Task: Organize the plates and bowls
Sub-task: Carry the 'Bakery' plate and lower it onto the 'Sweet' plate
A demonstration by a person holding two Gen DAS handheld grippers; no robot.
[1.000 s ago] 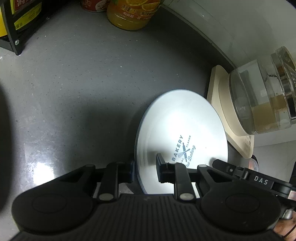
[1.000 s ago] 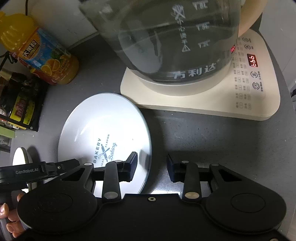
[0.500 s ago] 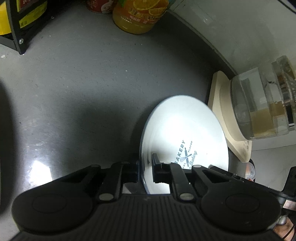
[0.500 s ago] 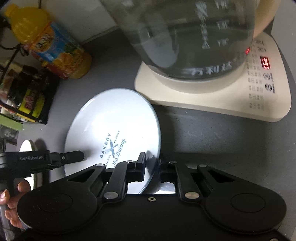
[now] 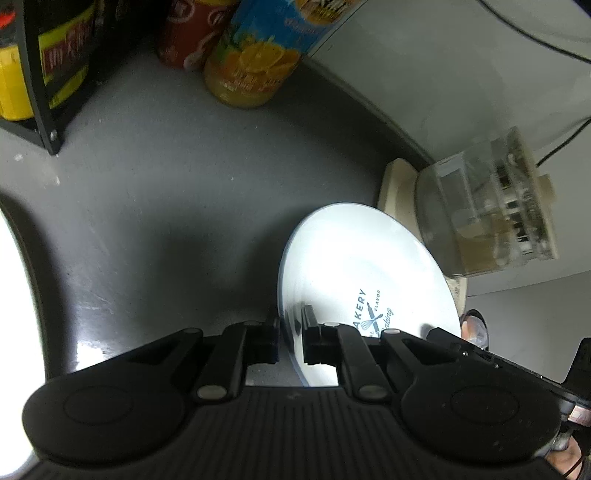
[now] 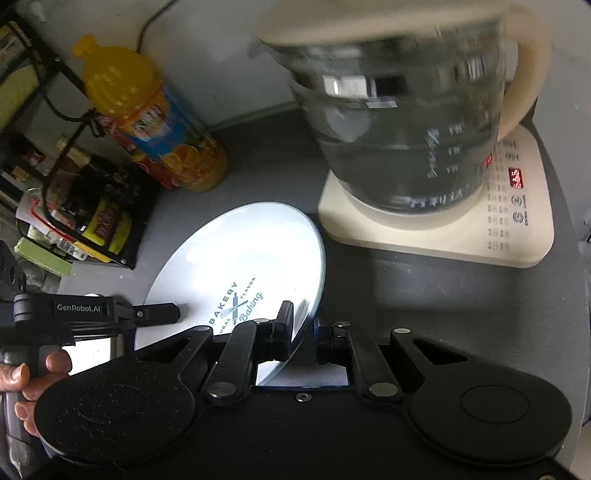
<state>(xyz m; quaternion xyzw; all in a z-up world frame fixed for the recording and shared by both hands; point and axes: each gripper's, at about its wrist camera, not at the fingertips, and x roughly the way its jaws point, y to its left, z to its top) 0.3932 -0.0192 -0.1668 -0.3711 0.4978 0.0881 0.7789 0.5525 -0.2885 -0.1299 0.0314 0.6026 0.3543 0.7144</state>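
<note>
A white plate printed with a blue bakery logo is held tilted above the dark grey counter. My left gripper is shut on the plate's left rim, one finger on each face. In the right wrist view the same plate has its right rim pinched by my right gripper, which is shut on it. The left gripper shows there reaching in from the left, a hand around its handle. The right gripper's body shows at the plate's far side in the left wrist view.
A glass kettle stands on a cream base just right of the plate. An orange juice bottle and a red can stand at the back by the wall. A black rack with packets is at the left.
Both grippers have closed from open onto opposite rims of the plate. The plate has risen off the counter and both views have tilted upward.
</note>
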